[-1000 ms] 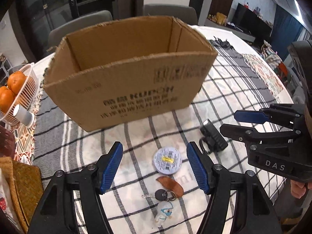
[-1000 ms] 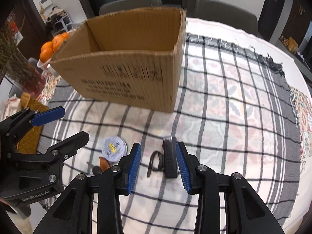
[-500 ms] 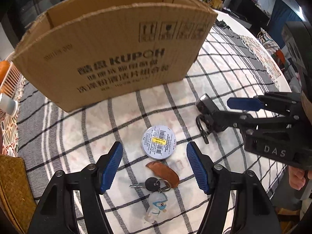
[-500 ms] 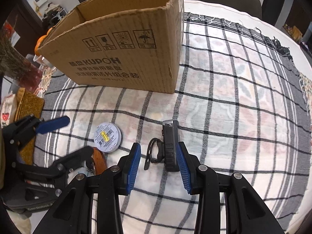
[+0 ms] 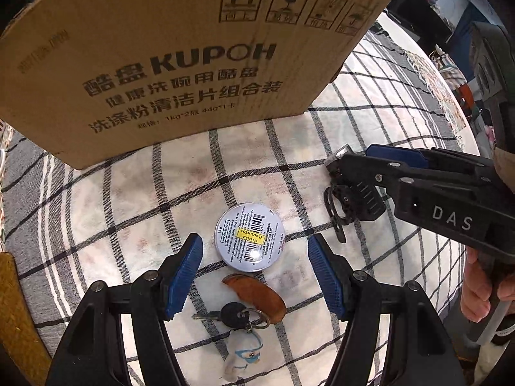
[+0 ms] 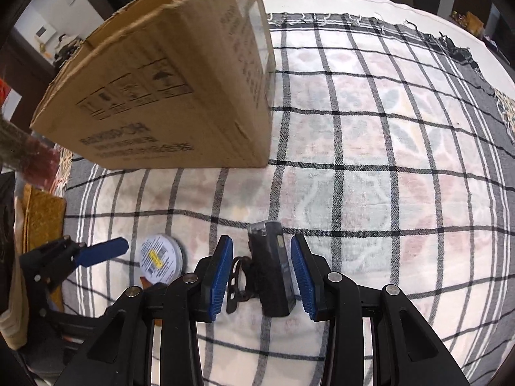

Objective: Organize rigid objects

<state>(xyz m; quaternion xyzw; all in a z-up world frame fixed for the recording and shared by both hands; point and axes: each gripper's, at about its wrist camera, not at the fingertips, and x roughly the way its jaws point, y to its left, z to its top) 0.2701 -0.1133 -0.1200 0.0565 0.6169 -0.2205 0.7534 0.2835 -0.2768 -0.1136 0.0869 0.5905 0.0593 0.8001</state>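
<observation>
Blue-padded jaws of the left gripper (image 5: pixel 256 271) are held apart, unclenched, with the tin (image 5: pixel 250 236) lying between and just ahead of the pads, untouched; keys (image 5: pixel 239 313) lie nearer the gripper body. The right gripper (image 6: pixel 261 273) is straddled over the black light (image 6: pixel 270 276), pads just beside it with a gap on each side, nothing grasped. Cardboard of the box (image 5: pixel 180 64) is seen beyond both, on the checked cloth (image 6: pixel 386 167).

We are seeing black plastic on both the left gripper (image 5: pixel 254 273) and right gripper (image 6: pixel 261 278), with ribbed blue pads (image 5: pixel 185 275), silver screws, white "DAS" lettering.
</observation>
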